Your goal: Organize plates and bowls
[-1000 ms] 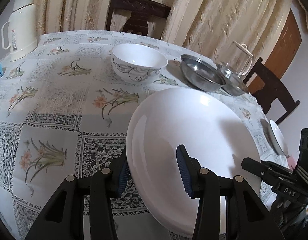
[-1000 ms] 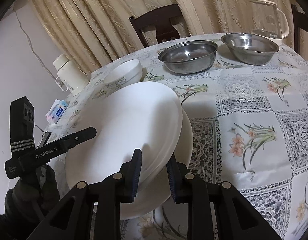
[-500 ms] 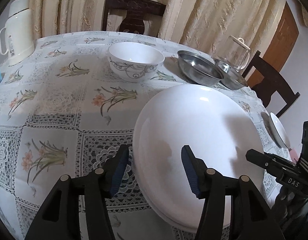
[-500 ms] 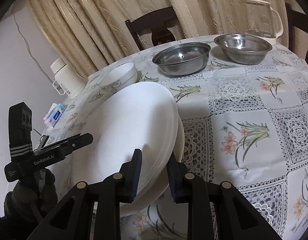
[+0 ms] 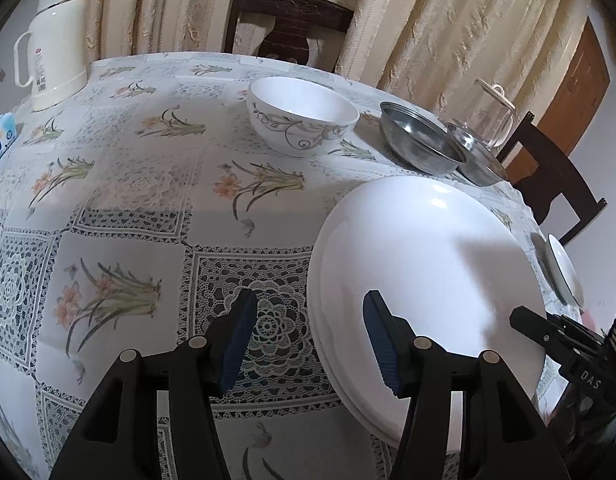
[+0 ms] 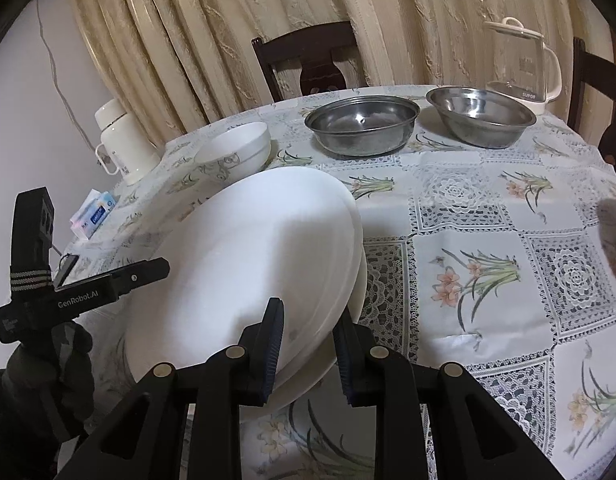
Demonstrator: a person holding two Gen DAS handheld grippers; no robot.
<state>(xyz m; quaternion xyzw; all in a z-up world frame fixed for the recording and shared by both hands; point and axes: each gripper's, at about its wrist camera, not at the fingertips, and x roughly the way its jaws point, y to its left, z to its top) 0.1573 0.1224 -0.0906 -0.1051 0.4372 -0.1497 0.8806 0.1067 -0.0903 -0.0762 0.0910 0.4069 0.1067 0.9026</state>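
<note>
At the table's left stands a white flask (image 5: 52,40). The left gripper (image 5: 308,340) hangs with its jaws apart, gripping nothing, its right pad over the plates' edge. The top plate (image 6: 252,264) is pinched at its near rim by the right gripper (image 6: 308,348); it seems tilted on the lower plate (image 6: 358,280). Behind sit a patterned bowl (image 5: 302,114) and two steel bowls (image 6: 362,124).

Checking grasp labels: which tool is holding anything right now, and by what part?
The right tool is clamped on the near rim of the top white plate, which is tilted over another plate. The left tool is open and holds nothing.
</note>
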